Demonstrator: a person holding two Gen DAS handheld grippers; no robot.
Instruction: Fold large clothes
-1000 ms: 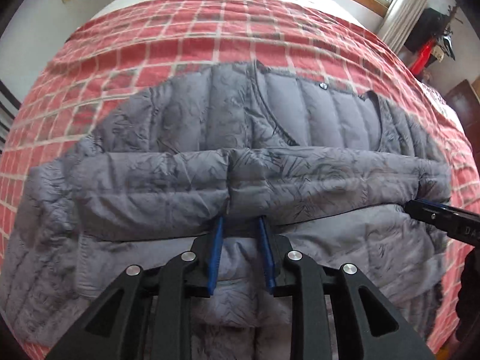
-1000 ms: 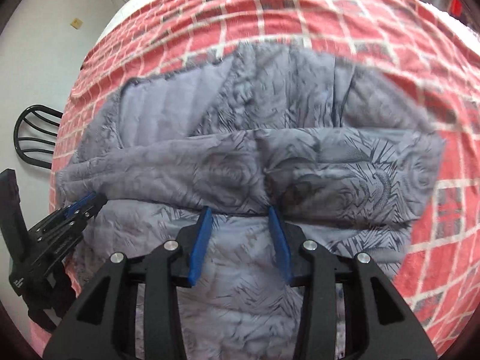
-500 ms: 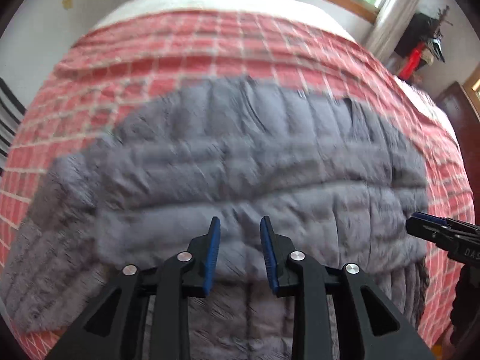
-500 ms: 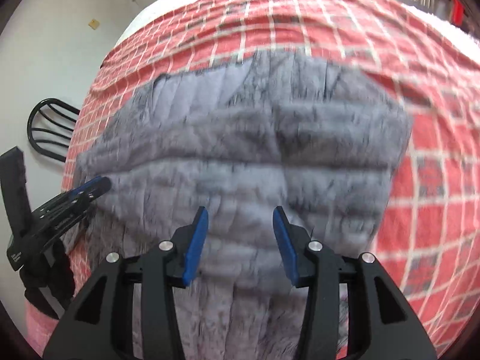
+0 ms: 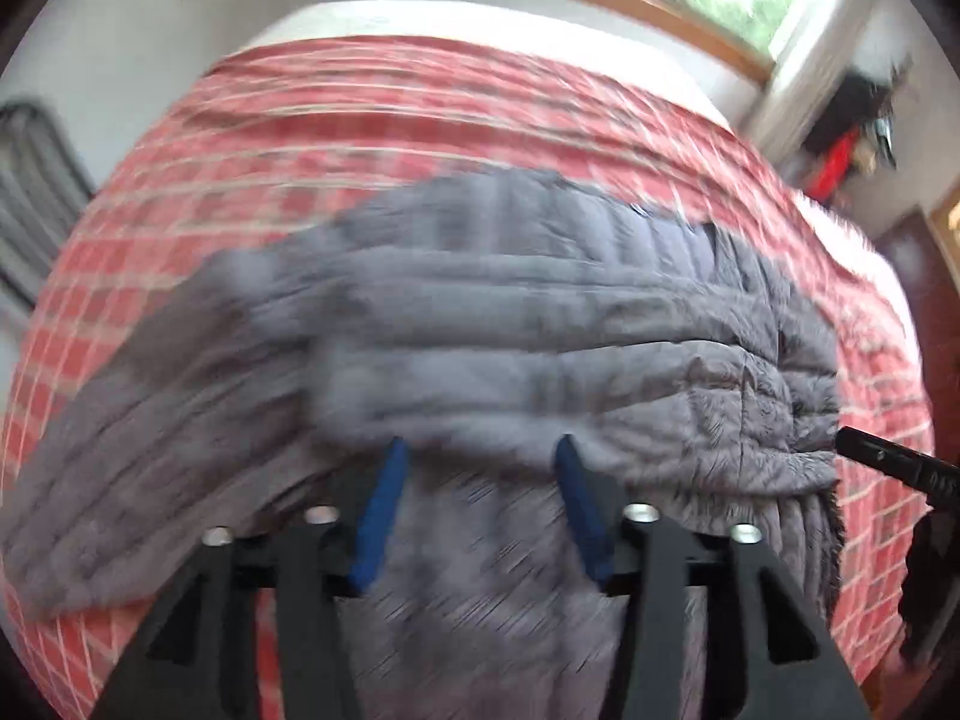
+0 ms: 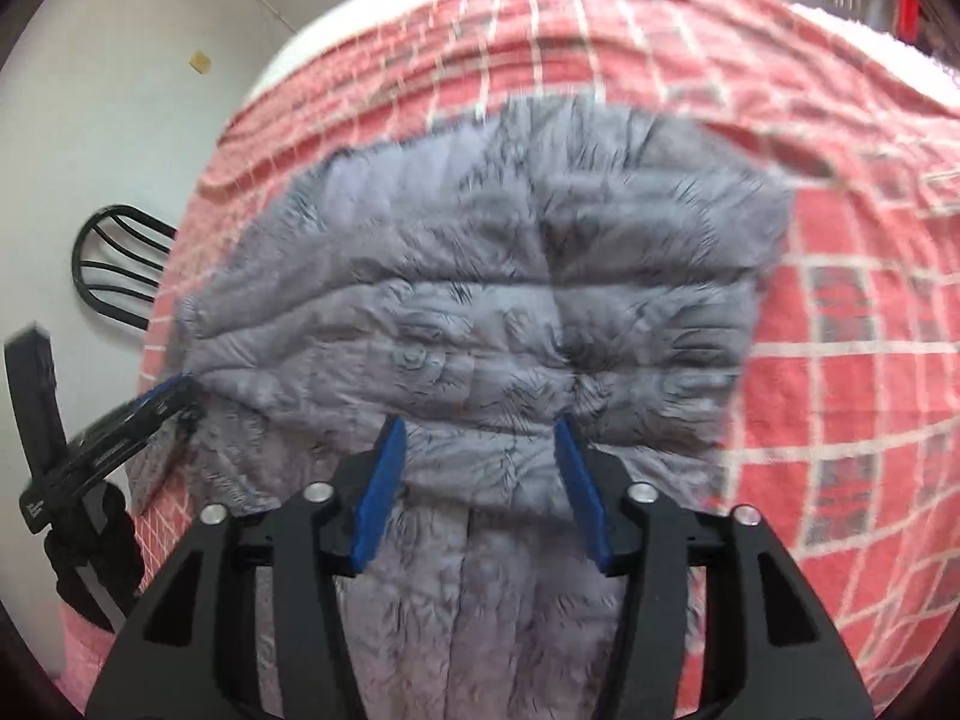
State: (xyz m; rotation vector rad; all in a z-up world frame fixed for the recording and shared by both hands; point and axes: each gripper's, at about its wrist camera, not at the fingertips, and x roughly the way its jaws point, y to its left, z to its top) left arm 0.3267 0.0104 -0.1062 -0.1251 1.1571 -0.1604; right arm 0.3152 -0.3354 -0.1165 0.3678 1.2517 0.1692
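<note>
A wide bed (image 5: 480, 18) is carrying everything here, its white mattress edge showing at the far end and a red cotton cover checked with thin white lines (image 5: 420, 120) (image 6: 840, 360) lying spread across its top. A grey quilted puffer jacket with a dark scratchy print (image 5: 540, 348) (image 6: 480, 276) is lying directly on that cover, folded over itself into a thick bundle, with red check showing around its far and side edges.

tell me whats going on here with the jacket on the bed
A person with a gripper in each hand is folding a grey quilted jacket on a red checked bedspread. The left gripper and right gripper are both opening above the folded jacket, gripping nothing.
</note>
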